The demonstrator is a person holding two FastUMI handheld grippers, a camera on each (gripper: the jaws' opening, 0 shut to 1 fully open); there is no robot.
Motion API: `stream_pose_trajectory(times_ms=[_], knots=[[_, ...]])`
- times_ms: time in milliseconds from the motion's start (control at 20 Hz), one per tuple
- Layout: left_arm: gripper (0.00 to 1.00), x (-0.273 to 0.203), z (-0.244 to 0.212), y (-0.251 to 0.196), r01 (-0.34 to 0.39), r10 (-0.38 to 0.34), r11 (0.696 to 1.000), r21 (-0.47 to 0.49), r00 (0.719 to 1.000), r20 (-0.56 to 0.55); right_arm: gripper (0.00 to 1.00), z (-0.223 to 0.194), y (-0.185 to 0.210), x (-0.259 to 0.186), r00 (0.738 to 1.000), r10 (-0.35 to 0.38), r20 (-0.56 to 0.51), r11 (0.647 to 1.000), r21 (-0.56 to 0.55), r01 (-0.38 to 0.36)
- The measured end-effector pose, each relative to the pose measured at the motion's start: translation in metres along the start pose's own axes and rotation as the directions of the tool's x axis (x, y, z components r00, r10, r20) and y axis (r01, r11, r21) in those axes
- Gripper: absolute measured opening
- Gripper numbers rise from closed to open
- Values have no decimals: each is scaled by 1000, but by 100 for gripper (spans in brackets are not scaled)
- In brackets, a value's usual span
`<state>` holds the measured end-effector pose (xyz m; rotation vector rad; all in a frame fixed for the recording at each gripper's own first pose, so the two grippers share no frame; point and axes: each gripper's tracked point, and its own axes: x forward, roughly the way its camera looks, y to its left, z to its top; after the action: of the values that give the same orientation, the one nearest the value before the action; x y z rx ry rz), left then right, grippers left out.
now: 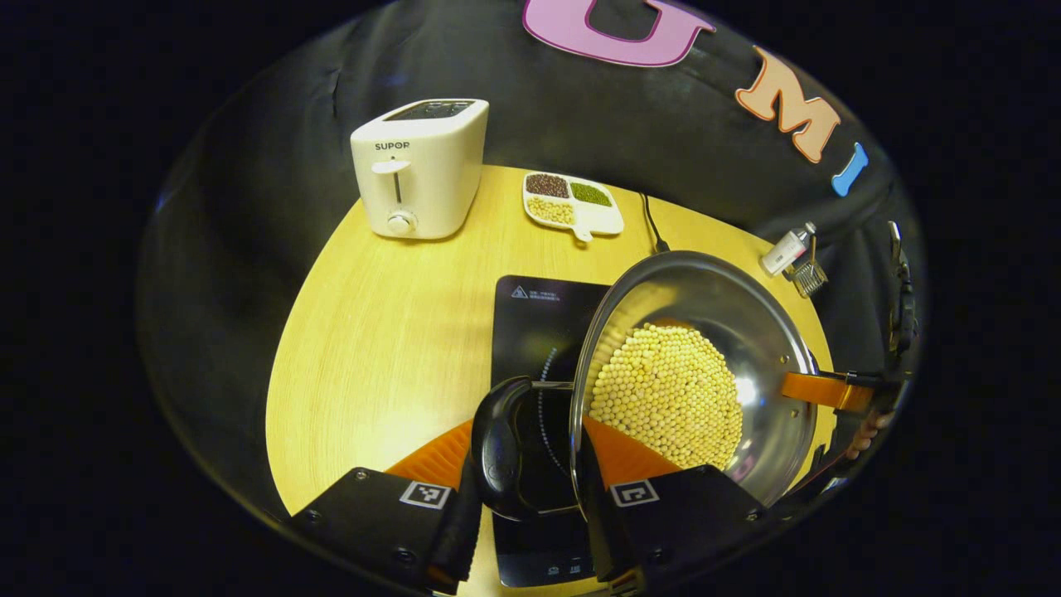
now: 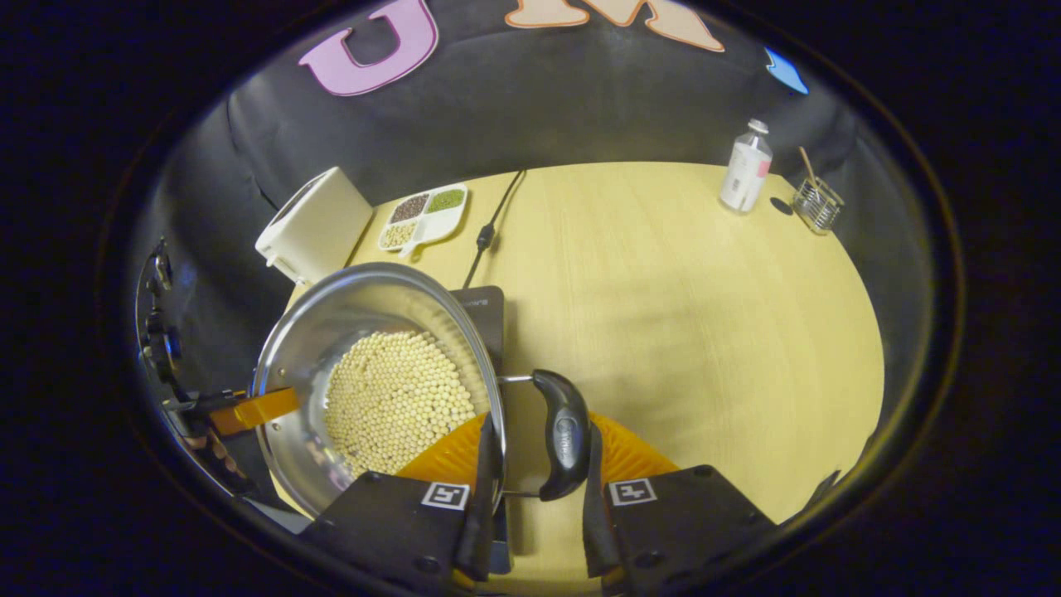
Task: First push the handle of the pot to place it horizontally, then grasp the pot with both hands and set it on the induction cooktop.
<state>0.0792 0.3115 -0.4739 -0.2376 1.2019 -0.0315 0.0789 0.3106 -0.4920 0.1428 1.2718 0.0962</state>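
pot (image 1: 704, 365) is up off the table, a shiny steel one with a pile of pale beans (image 1: 667, 394) in it, hanging partly over the black induction cooktop (image 1: 539, 332). closest to the camera in the left gripper view, the left gripper (image 1: 526, 497) has its two fingers closed around the pot's black side handle (image 1: 497, 448), gripping it tight. same deal in the right gripper view: the right gripper (image 2: 530, 489) is clamped on the other black handle (image 2: 565, 435), on the pot's opposite side. a bit past the pot, behind the cooktop, a black cord (image 2: 489, 224) runs toward the wall. further back from the pot sit a white toaster (image 1: 421, 166) and a small divided dish (image 1: 572, 203) of beans, and off on the far side of the yellow table (image 2: 680, 315) there's a clear bottle (image 2: 744, 170) beside a little wire holder (image 2: 816, 203).
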Motion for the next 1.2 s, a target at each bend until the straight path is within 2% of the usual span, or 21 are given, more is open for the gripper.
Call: stream_pose_trajectory(times_ms=[450, 500, 600, 650, 700, 800, 850, 900, 950, 1050, 1100, 1200], knots=[[58, 7, 11, 12, -32, 32, 999, 30, 999, 29, 46, 5, 10, 5, 999, -28, 22, 999, 19, 28], [60, 6, 9, 13, -44, 43, 999, 29, 999, 26, 39, 5, 12, 6, 999, -29, 27, 999, 15, 28], [63, 7, 10, 15, -62, 60, 997, 47, 998, 32, 39, 5, 11, 6, 999, -25, 31, 1000, 8, 25], [67, 5, 9, 16, -82, 79, 994, 66, 996, 34, 49, 3, 11, 5, 999, -28, 31, 1000, 5, 28], [70, 1, 14, 18, -107, 101, 990, 94, 993, 62, 47, 4, 9, 3, 999, -31, 37, 1000, 3, 31], [77, -8, 28, 21, -166, 144, 974, 152, 979, 147, 58, 14, 7, -6, 994, -41, 96, 999, 15, 40], [76, -12, 34, 21, -185, 154, 968, 168, 971, 182, 64, 17, 7, -11, 993, -39, 116, 999, 20, 37], [83, -15, 34, 14, -182, 147, 968, 174, 969, 199, 82, 18, 5, -15, 992, -37, 122, 999, 19, 35], [85, -19, 35, 10, -172, 135, 970, 171, 968, 210, 89, 17, 1, -19, 991, -45, 127, 999, 11, 44], [87, -27, 38, 5, -175, 136, 973, 150, 961, 240, 93, 21, -8, -30, 984, -64, 165, 998, -4, 66], [87, -32, 39, 2, -177, 138, 975, 137, 956, 258, 89, 24, -9, -37, 980, -61, 188, 998, -3, 62], [91, -43, 40, -3, -178, 138, 977, 116, 946, 295, 93, 30, -12, -51, 973, -48, 224, 999, 2, 49]])
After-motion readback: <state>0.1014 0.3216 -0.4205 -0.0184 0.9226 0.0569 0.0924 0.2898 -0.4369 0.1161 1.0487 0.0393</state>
